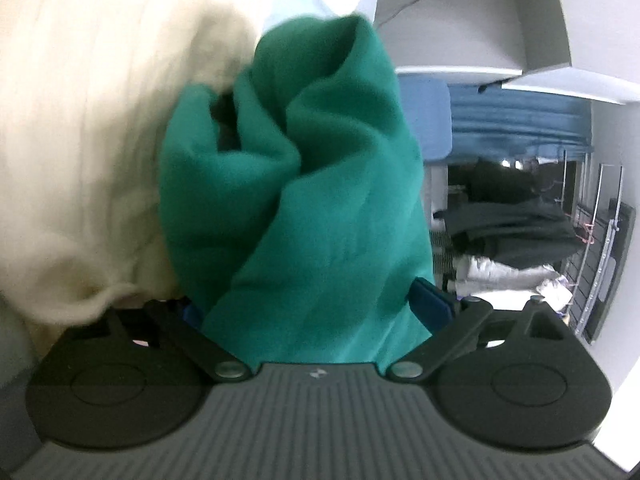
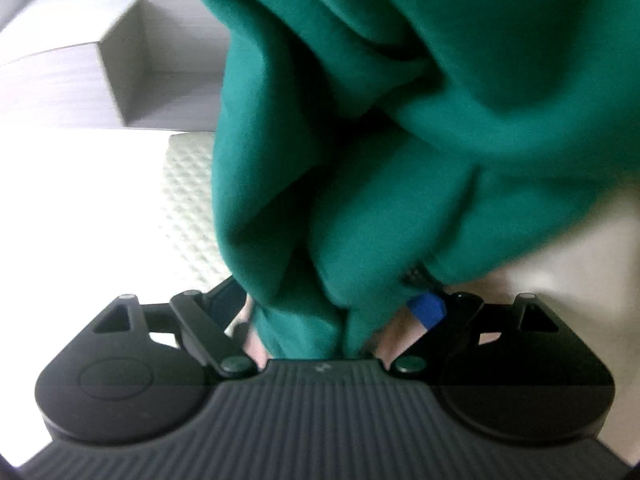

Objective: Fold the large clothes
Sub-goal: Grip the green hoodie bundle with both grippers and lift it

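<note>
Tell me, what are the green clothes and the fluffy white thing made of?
The green garment looks like soft, matte fleece or sweatshirt knit: thick, rounded folds, no shine. The cream fabric seems a fuzzy, woolly knit, though blur leaves that uncertain.

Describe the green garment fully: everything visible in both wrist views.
The green garment is teal-green, soft, thick fleece-like fabric, bunched into deep rolls and folds, not yet flat. It rises crumpled from between the jaws of the left gripper; in the right view it drapes between the right gripper's jaws.
</note>
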Tool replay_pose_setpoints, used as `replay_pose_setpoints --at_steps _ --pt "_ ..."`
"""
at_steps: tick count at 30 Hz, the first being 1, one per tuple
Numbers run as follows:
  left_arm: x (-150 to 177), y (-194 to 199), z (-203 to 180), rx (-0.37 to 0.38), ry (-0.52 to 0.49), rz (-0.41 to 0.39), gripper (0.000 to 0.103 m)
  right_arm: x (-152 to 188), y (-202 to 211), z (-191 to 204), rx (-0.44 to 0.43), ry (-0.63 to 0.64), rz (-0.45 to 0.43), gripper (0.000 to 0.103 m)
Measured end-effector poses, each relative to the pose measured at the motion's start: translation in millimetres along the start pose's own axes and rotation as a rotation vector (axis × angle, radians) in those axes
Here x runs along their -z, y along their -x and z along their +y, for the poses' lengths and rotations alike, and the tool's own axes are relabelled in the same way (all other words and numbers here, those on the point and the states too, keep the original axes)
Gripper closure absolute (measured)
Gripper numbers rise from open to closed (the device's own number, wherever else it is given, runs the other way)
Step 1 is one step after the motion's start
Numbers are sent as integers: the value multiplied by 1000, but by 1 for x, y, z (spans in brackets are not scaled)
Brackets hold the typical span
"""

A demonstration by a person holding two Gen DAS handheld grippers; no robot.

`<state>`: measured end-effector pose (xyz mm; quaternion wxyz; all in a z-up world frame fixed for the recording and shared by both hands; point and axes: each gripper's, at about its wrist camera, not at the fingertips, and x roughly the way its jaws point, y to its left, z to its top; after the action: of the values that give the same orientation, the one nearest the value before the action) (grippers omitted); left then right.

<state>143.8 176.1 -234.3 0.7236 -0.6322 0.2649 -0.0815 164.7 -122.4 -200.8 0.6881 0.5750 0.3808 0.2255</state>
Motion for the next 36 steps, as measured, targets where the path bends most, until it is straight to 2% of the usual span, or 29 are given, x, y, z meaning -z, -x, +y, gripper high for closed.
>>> replay_pose_setpoints --at_steps 1,4,6,8,11,15,18,21,23,26,28,33,36 --pt "-2 -2 -2 -15 -12 -5 6 3 6 1 19 0 -2 14" --pt "-9 -6 -5 -50 -33 -28 20 6 30 8 75 4 -42 14" --pt "-14 -11 -12 -72 -81 -32 33 3 50 16 92 33 -83 14" --pt "-15 -13 -20 -64 -122 -37 40 -3 72 22 99 49 -160 14" --pt "-17 -16 -25 -77 -151 -36 45 -15 103 21 139 10 -302 15" --pt "-17 -12 -20 -70 -144 -29 46 -29 121 13 240 -54 -417 14" --pt "-18 -12 -19 -65 -139 -26 46 -38 110 19 296 -21 -417 15" --pt "-20 -16 -23 -62 -139 -23 46 -40 103 26 386 24 -465 10" --pt "-20 -15 -22 -60 -133 -21 46 -41 106 20 374 -2 -472 9" --pt "-21 -17 -22 -58 -125 -23 45 -46 109 13 382 45 -482 6" --pt "-20 -17 -21 -56 -123 -23 45 -60 114 -1 357 17 -491 0" --pt "-21 -19 -18 -52 -121 -20 45 -88 100 -12 301 -8 -489 0" --pt "-21 -21 -19 -51 -134 -21 45 -106 88 -15 276 -5 -453 0"
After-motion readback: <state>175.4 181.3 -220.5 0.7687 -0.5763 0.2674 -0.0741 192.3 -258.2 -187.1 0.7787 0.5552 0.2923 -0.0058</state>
